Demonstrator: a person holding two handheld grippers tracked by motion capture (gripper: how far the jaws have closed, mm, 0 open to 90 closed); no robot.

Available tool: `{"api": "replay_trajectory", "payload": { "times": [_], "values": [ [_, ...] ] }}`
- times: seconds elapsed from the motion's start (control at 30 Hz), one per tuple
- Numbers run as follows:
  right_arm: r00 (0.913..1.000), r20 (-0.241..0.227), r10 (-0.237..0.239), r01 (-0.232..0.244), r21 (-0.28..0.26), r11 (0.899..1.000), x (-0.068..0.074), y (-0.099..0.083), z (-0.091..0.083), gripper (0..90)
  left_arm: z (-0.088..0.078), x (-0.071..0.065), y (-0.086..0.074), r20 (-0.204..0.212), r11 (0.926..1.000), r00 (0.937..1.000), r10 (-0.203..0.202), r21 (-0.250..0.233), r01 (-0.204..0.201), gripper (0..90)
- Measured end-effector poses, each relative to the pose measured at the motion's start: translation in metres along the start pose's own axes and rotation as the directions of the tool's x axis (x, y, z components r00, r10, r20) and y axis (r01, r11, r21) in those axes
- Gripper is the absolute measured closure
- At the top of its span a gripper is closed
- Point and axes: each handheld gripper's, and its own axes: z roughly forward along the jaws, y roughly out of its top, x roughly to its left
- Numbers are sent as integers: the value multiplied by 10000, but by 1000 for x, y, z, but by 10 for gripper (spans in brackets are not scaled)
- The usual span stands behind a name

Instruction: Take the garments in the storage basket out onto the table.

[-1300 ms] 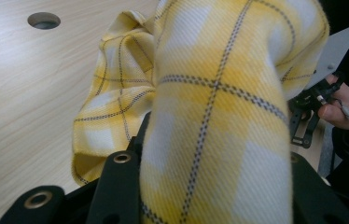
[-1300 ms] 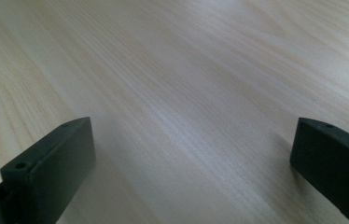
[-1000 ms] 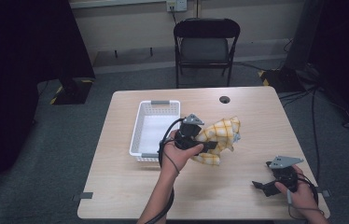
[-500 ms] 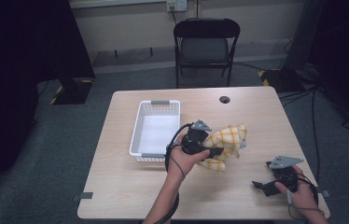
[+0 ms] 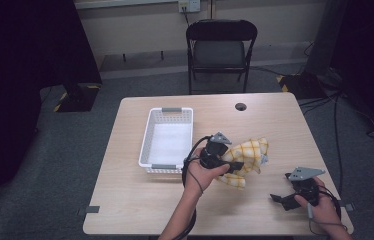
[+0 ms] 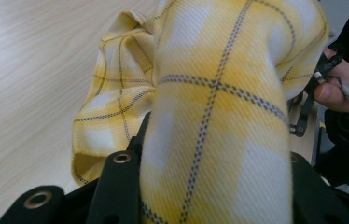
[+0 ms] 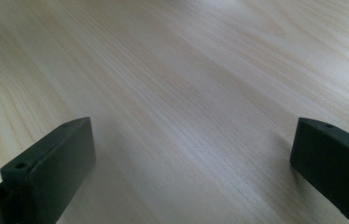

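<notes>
Left gripper (image 5: 232,166) fingers clamped on yellow checked cloth (image 5: 247,157).
Right gripper (image 7: 191,163) fingers wide apart, empty, above bench (image 7: 186,70).

basket (image 5: 167,137) left of cloth (image 5: 247,157) | chair (image 5: 221,50) behind table (image 5: 280,120)

My three camera angles
I look down from above the light wooden table (image 5: 140,210); both gripper views sit close over that same tabletop.
</notes>
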Motion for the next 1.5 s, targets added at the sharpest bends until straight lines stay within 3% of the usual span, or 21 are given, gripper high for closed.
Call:
{"api": "replay_trajectory", "payload": {
  "times": [1.5],
  "values": [
    [10000,-4,5,-5,3,10000,0,0,0,0,42,-8,-17,-198,9982,9996,196,566,-184,604]
  ]
}}
